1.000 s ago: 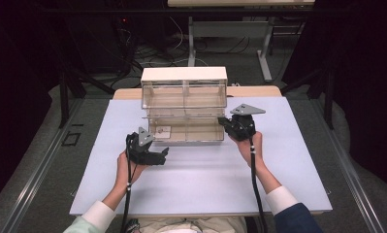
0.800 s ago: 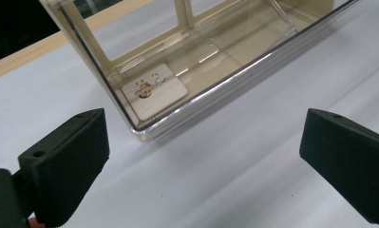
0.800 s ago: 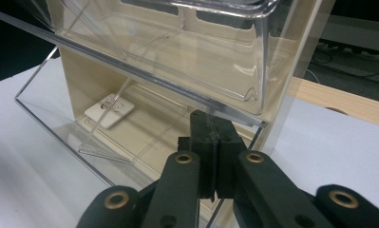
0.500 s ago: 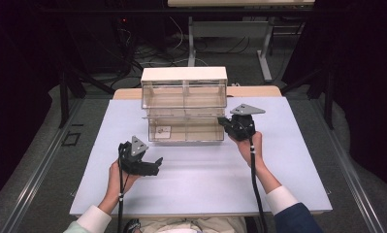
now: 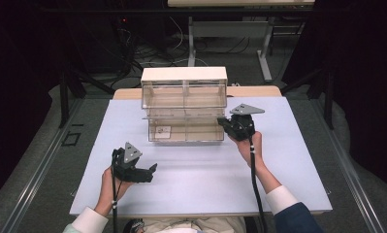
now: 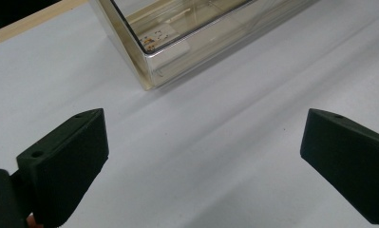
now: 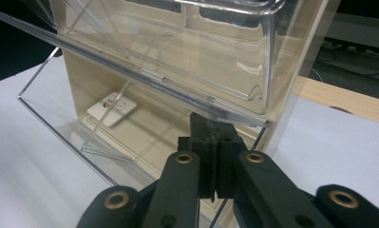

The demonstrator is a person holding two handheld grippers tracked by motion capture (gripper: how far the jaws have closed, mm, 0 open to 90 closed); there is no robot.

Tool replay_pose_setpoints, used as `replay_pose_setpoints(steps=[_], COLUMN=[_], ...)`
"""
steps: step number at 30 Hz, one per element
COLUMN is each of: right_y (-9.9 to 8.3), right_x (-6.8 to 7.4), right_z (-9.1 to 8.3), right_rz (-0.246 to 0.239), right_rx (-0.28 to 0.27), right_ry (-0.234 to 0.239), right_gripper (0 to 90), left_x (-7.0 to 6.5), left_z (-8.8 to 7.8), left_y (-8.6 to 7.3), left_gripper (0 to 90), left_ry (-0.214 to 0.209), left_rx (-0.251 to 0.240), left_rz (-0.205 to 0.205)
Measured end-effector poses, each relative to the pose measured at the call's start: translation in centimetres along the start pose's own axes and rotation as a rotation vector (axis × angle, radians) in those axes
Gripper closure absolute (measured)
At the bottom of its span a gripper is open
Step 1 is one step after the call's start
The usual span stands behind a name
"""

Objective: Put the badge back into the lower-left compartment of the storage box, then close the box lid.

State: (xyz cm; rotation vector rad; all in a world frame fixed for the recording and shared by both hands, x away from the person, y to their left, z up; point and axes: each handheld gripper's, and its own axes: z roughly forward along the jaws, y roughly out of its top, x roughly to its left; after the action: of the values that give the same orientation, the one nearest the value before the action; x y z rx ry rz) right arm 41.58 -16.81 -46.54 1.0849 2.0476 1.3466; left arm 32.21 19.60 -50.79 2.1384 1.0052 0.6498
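A clear plastic cabinet (image 5: 184,77) with two tiers of drawers stands at the back of the white table (image 5: 205,179). Its lower drawer (image 5: 196,131) is pulled out toward me, and a small white card (image 5: 162,130) lies at the drawer's left end. My right gripper (image 5: 221,122) is at the drawer's right front corner. In the right gripper view the gripper (image 7: 211,130) has its jaws pressed together on the drawer's clear rim (image 7: 59,137), just under the upper tier. My left gripper (image 5: 152,174) hovers low over the table, in front and left of the drawer. It is open (image 6: 201,156) with nothing between its jaws.
The cabinet's corner (image 6: 149,71) lies ahead of the left jaws in the left gripper view. A wooden table edge (image 5: 128,92) runs behind the cabinet. Dark floor with cables and a desk frame (image 5: 230,29) lies beyond.
My left gripper has drawn back from the drawer's left end toward the table's near edge. The right gripper and the drawer have stayed put.
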Motion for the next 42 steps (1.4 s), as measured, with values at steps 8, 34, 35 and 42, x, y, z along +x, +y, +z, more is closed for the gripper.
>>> replay_pose_setpoints(steps=[8, 34, 35, 42], right_y=[0.0, 0.0, 0.0, -0.1], right_x=[0.1, 0.5, 0.5, 0.5], right_z=[0.0, -0.3, -0.3, -0.3], right_rz=[0.002, 0.007, 0.006, -0.006], right_rx=[0.002, 0.021, 0.021, 0.026], right_ry=[-0.005, 0.017, 0.019, 0.023], right_gripper=[90.0, 89.9, 89.9, 89.8], left_x=[0.4, 0.6, 0.6, 0.7], left_z=[-0.6, -1.6, -1.6, -1.6], left_y=[-0.7, -2.9, -2.9, -3.0], left_gripper=[1.7, 1.0, 1.0, 1.0], left_ry=[0.005, 0.003, 0.004, -0.003], left_rx=[0.016, 0.065, 0.060, 0.069], left_rz=[-0.012, -0.032, -0.034, -0.030])
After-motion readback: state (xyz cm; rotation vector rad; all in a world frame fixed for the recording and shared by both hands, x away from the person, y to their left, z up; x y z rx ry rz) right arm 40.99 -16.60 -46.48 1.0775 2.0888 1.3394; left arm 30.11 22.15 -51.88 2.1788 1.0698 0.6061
